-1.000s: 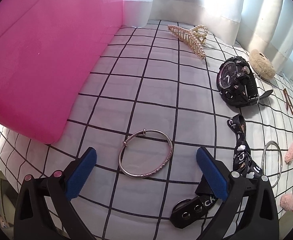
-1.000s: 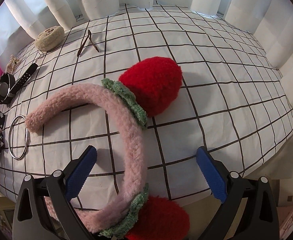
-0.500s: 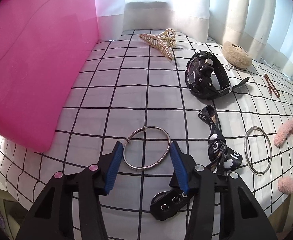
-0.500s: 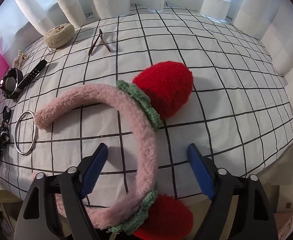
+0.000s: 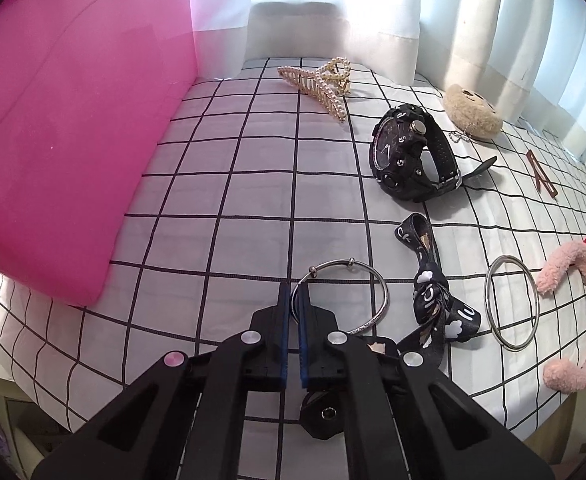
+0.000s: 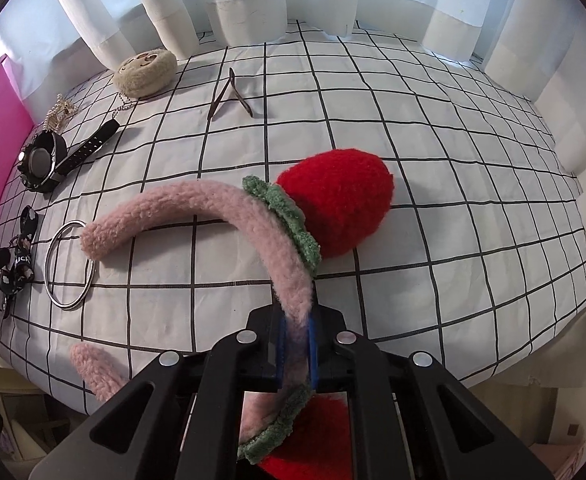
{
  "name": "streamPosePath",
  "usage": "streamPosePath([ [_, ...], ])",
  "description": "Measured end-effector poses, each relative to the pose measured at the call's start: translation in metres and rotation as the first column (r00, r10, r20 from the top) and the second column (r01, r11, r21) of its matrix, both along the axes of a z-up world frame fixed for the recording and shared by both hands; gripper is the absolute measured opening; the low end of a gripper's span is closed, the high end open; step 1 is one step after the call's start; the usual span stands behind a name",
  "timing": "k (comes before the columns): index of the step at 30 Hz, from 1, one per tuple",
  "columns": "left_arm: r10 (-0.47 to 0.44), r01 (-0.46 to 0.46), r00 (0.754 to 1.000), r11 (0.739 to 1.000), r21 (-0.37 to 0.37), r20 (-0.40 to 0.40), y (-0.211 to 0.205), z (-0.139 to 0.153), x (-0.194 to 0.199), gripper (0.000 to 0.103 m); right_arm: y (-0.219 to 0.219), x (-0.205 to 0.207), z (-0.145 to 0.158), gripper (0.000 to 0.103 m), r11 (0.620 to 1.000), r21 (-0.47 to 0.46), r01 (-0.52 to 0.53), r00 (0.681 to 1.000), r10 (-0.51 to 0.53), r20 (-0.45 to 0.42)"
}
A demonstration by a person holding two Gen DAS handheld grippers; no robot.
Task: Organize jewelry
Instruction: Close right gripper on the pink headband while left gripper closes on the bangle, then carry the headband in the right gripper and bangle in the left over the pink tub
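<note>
A thin silver bangle [image 5: 367,308] with a small clasp lies on the white checked sheet [image 5: 253,208]. My left gripper [image 5: 292,308] is shut on its left rim, blue pads pinching the wire. In the right wrist view a fluffy pink headband [image 6: 197,208] with red strawberry puffs [image 6: 337,204] curves across the sheet. My right gripper [image 6: 295,332] is shut on the band's middle, just below the green leaf collar. A second strawberry puff sits under that gripper, partly hidden.
A black watch [image 5: 409,156], pearl hair claw [image 5: 321,80], beige plush charm [image 5: 473,114], brown hair clip [image 5: 541,176], black printed strap [image 5: 433,292] and plain steel ring [image 5: 511,302] lie around. A pink pillow [image 5: 61,128] fills the left. White curtains [image 6: 253,0] back the bed.
Both grippers went from wide open to shut. The left closed on the bangle's left rim, the right on the pink headband's middle. Both views rolled slightly.
</note>
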State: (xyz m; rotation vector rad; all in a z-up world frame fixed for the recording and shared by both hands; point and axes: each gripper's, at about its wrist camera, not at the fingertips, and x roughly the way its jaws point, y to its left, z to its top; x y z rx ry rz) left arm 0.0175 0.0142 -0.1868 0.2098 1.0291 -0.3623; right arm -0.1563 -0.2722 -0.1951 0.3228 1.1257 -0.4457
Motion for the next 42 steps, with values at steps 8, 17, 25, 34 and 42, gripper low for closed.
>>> streamPosePath([
  [8,0.007,-0.007,1.000,0.999,-0.048,0.010,0.001,0.010,0.000,0.004,0.001,0.001,0.004,0.008,1.000,-0.002,-0.005,1.000,0.005,0.015],
  [17,0.017,-0.011,0.998,0.995,-0.097,0.064,0.001,0.040,-0.003,0.003,0.003,-0.003,0.020,0.008,1.000,-0.016,-0.011,0.998,0.013,0.068],
  [25,0.022,-0.008,0.994,0.991,-0.133,0.103,0.003,0.064,-0.004,0.003,0.006,0.001,0.042,0.008,0.999,-0.031,-0.027,0.993,0.030,0.112],
  [34,0.028,0.000,0.988,0.983,-0.183,0.155,0.009,0.104,-0.009,0.003,0.014,0.010,0.081,0.008,0.997,-0.061,-0.056,0.982,0.066,0.179],
  [42,0.047,0.014,0.967,0.972,-0.236,0.250,0.021,0.161,-0.013,0.003,0.032,0.027,0.129,0.008,0.989,-0.095,-0.111,0.952,0.133,0.274],
])
